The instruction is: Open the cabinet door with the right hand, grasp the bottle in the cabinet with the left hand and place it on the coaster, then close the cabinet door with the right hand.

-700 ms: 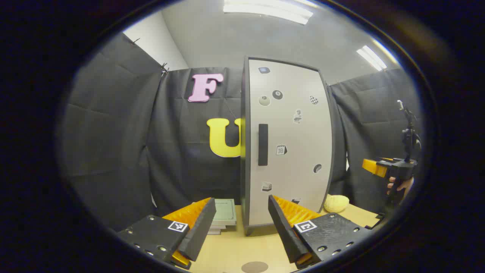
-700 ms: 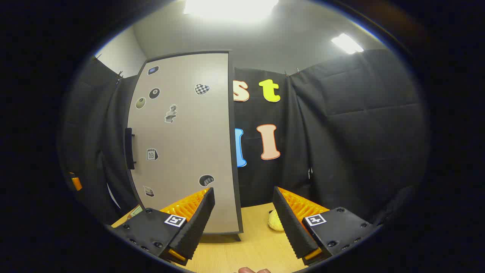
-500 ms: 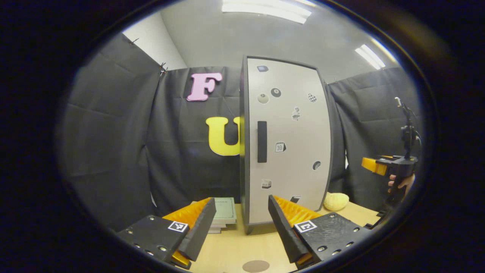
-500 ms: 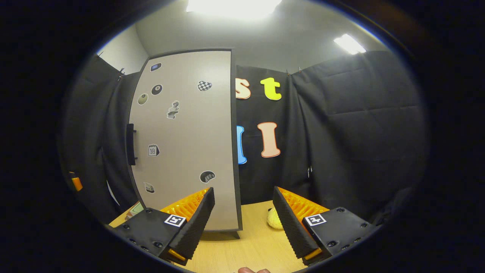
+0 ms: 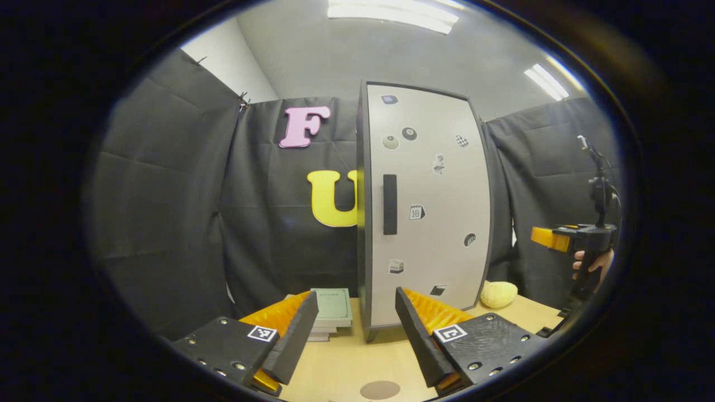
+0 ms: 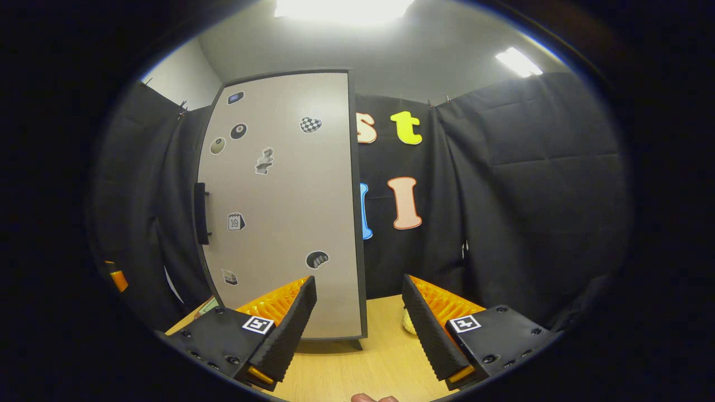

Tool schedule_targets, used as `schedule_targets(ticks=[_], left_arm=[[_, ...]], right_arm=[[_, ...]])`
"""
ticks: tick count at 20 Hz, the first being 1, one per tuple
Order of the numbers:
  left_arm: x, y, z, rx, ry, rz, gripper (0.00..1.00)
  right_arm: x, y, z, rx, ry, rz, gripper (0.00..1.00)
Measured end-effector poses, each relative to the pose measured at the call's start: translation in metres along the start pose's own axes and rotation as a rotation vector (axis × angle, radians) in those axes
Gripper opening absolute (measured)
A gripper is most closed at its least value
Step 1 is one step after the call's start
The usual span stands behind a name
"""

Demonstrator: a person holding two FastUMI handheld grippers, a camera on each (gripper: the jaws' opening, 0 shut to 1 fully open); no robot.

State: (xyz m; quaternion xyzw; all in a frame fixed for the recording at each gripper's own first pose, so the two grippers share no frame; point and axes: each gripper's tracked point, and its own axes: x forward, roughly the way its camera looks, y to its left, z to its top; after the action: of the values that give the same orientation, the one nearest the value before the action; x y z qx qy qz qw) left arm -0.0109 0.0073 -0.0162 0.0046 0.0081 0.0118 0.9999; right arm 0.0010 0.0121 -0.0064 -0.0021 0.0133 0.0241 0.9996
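Note:
A tall cabinet stands on the wooden table with its grey door (image 5: pixel 430 206) shut, so the bottle inside is hidden. The door carries several stickers and a dark vertical handle (image 5: pixel 389 204) near its left edge. A round brown coaster (image 5: pixel 380 389) lies on the table just below my left gripper (image 5: pixel 355 294), which is open and holds nothing, a little short of the cabinet. My right gripper (image 6: pixel 358 279) is open and empty too, facing the door (image 6: pixel 285 206) with the handle (image 6: pixel 200 213) off to its left. The left gripper view shows the right gripper (image 5: pixel 558 239) held up right of the cabinet.
A small stack of books (image 5: pixel 330 310) lies left of the cabinet's foot. A yellow soft toy (image 5: pixel 499 294) sits on the table (image 6: pixel 385 363) to the cabinet's right. Black cloth walls close in the booth behind and on both sides.
The cabinet has slid slightly right in the right gripper view as that gripper shifted. The right gripper has risen a little in the left gripper view. Both grippers stay open.

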Motion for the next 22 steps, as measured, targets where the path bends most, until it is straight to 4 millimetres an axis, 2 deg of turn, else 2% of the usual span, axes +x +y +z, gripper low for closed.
schedule_targets(ticks=[6, 7, 8, 13, 14, 15, 16, 19, 21, 22], left_arm=[[-0.009, -0.005, -0.011, -0.017, 0.014, 0.011, 0.84], [-0.01, -0.005, -0.017, -0.019, 0.02, 0.012, 0.84], [-0.012, -0.004, -0.021, -0.019, 0.029, 0.017, 0.84], [-0.021, -0.003, -0.042, -0.027, 0.067, 0.032, 0.84], [-0.024, 0.0, -0.044, -0.029, 0.073, 0.038, 0.86], [-0.026, 0.002, -0.048, -0.032, 0.078, 0.045, 0.86], [-0.028, 0.004, -0.05, -0.035, 0.081, 0.052, 0.84], [-0.033, 0.012, -0.054, -0.045, 0.091, 0.075, 0.84], [-0.037, 0.019, -0.056, -0.051, 0.096, 0.093, 0.86], [-0.038, 0.022, -0.057, -0.056, 0.098, 0.103, 0.84]], right_arm=[[0.006, 0.002, 0.005, -0.009, -0.007, 0.028, 0.98], [0.008, 0.002, 0.007, -0.01, -0.013, 0.031, 0.93], [0.01, 0.004, 0.009, -0.011, -0.016, 0.034, 0.98], [0.027, 0.015, 0.024, 0.013, -0.004, 0.055, 0.98], [0.032, 0.018, 0.029, 0.017, 0.0, 0.057, 0.93], [0.037, 0.022, 0.034, 0.022, 0.003, 0.063, 0.93], [0.042, 0.027, 0.04, 0.024, -0.001, 0.074, 0.98], [0.058, 0.042, 0.06, 0.003, -0.022, 0.094, 0.98], [0.065, 0.062, 0.073, -0.008, -0.031, 0.122, 0.98], [0.068, 0.074, 0.079, -0.016, -0.04, 0.144, 0.93]])
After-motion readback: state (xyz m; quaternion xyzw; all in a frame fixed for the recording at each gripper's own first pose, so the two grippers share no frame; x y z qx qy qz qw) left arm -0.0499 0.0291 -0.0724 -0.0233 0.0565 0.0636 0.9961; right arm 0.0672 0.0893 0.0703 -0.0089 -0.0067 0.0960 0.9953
